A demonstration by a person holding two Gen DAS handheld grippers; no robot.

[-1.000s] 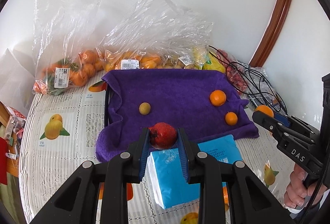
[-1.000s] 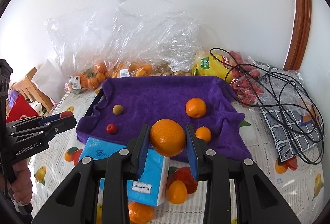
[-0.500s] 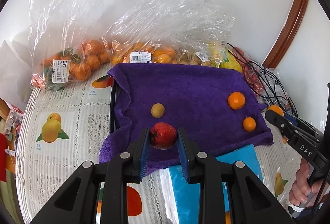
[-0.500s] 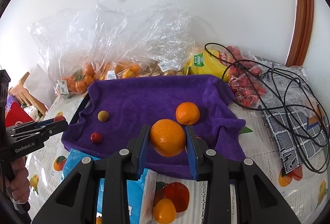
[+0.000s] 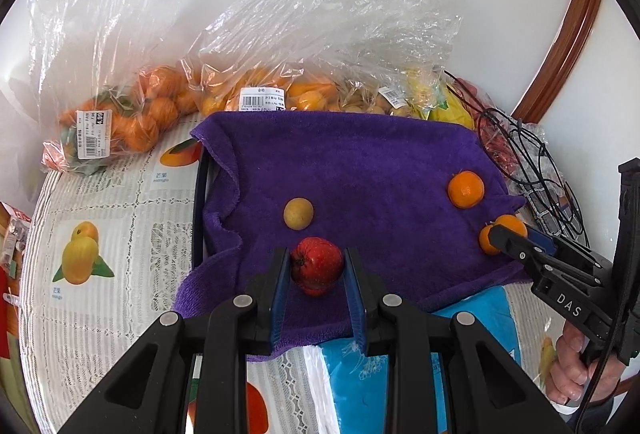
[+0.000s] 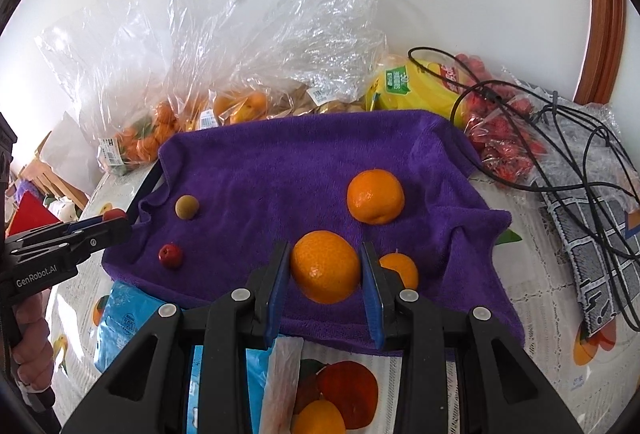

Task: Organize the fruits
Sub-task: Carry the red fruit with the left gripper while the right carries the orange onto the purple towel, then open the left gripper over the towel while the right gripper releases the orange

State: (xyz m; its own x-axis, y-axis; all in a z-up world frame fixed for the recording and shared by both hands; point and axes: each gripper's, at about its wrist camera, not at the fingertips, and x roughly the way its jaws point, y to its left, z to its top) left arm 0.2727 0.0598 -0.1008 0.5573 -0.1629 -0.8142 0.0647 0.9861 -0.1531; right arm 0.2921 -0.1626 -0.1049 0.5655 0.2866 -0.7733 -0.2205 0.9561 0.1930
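My left gripper (image 5: 316, 268) is shut on a red fruit (image 5: 317, 265) and holds it over the near edge of the purple towel (image 5: 360, 170). My right gripper (image 6: 325, 268) is shut on a large orange (image 6: 325, 267) above the towel's (image 6: 280, 170) near right part. On the towel lie a small yellow-green fruit (image 5: 298, 213), an orange (image 5: 465, 189) and a small orange (image 6: 400, 269). In the right wrist view another small red fruit (image 6: 171, 255) lies on the towel's left part. The left gripper (image 6: 116, 220) shows at the left there.
Clear plastic bags of oranges (image 5: 132, 122) and other fruit (image 6: 240, 106) stand along the wall behind the towel. A blue tissue pack (image 5: 372, 374) lies at the near edge. Black cables (image 6: 560, 138) and a bag of red fruit (image 6: 504, 150) lie at the right. The tablecloth (image 5: 100, 234) has fruit prints.
Both grippers have moved forward and lower over the towel with their fruit still held. The tissue pack has slid toward the bottom of both views.
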